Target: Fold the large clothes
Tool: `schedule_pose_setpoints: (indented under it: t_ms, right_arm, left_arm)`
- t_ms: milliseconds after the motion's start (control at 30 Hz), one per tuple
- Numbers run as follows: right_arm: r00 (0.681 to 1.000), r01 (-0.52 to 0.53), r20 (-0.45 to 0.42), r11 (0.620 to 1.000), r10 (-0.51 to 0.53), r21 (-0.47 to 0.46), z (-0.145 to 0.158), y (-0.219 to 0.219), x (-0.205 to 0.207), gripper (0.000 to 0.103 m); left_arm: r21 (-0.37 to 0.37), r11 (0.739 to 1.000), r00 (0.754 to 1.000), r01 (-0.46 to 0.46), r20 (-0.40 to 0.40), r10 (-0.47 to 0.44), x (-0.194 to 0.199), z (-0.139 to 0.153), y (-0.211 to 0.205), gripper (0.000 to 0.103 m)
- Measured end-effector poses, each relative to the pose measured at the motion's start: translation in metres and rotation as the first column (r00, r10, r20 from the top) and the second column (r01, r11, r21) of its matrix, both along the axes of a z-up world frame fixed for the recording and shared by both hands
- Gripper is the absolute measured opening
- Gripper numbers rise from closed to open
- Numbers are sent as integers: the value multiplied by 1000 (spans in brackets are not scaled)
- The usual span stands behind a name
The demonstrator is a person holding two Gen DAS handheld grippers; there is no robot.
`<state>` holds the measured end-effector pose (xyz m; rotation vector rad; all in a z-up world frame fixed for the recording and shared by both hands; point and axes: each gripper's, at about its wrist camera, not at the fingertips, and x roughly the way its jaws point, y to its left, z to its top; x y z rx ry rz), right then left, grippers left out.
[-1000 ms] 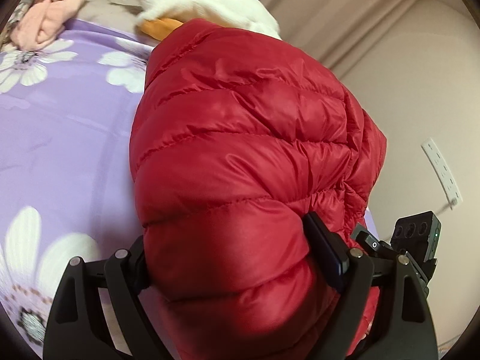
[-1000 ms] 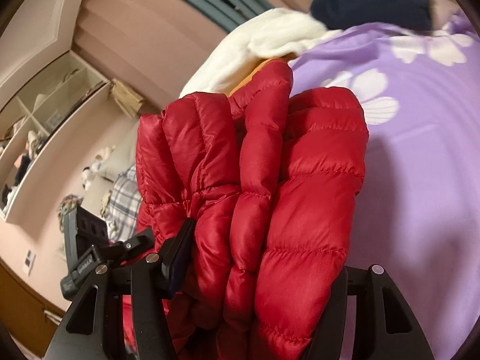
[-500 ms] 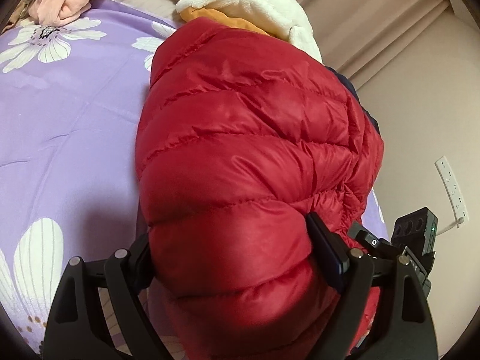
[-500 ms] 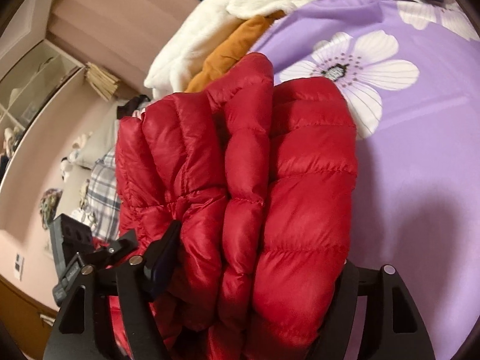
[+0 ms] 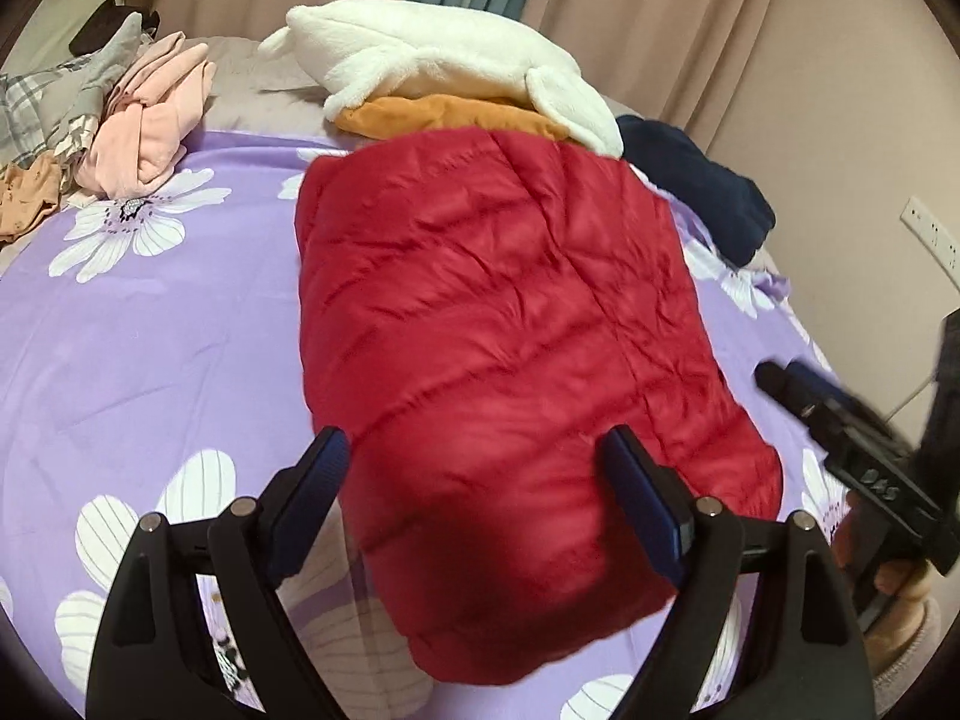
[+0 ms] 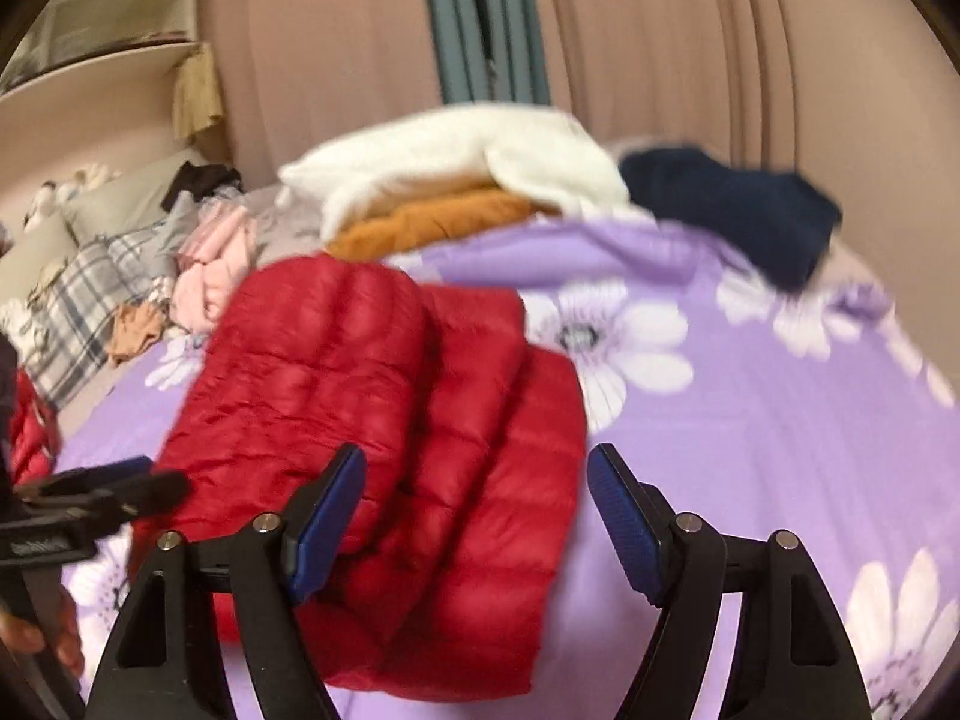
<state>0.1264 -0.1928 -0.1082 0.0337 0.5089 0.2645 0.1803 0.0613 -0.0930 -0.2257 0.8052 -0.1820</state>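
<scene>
Ahead of the left gripper (image 5: 477, 468), on the purple flowered bedspread (image 5: 150, 324), lies the folded red puffer jacket (image 5: 504, 330), its quilted bundle running away from the fingers toward the far end of the bed. This gripper is tipped downward over the jacket's near end; its two blue-padded fingers (image 5: 642, 498) stand wide apart, one off each side of the bundle, and neither pad presses into the fabric. The jaws have closed slightly in the last half second, with the near end of the jacket seen between them. The right gripper (image 6: 477, 498) points more shallowly across the bed, and its view is blurred. Its jaws have just been opening; the fingers (image 6: 327, 504) are spread, and the jacket (image 6: 384, 438) lies mostly ahead of and beyond the left finger, with its right edge reaching into the gap; no pad grips it. At the lower left edge of the right wrist view the other gripper's black body and part of a hand (image 6: 42, 636) on its handle are visible. Beyond both sets of fingertips, at the jacket's far end, a white fleece garment (image 5: 456, 66) sits on an orange garment (image 5: 444, 114). A dark navy garment (image 5: 696, 186) lies beyond and right of the fingers, and a pink garment (image 5: 150, 120) is heaped beyond and left.
</scene>
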Motion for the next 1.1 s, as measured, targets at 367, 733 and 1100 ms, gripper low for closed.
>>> schedule_pose_setpoints:
  t_ms: [367,733,1100]
  right_arm:
    - [971,-159,-191,986,147,-51,-50,33,32,63]
    - [972,-160,-176,987,159,7,-30,23,12,65]
    - [988,-104,-122,994,98,-39,14,14,-40,89]
  left_arm:
    - [93,995,997,34,-75,-27,2,-30,-20,84]
    - [80,997,999,-22,-48,25,-17,-10,-13,86]
    - [266,960,994,-87,79,69,-83,59,-24,103]
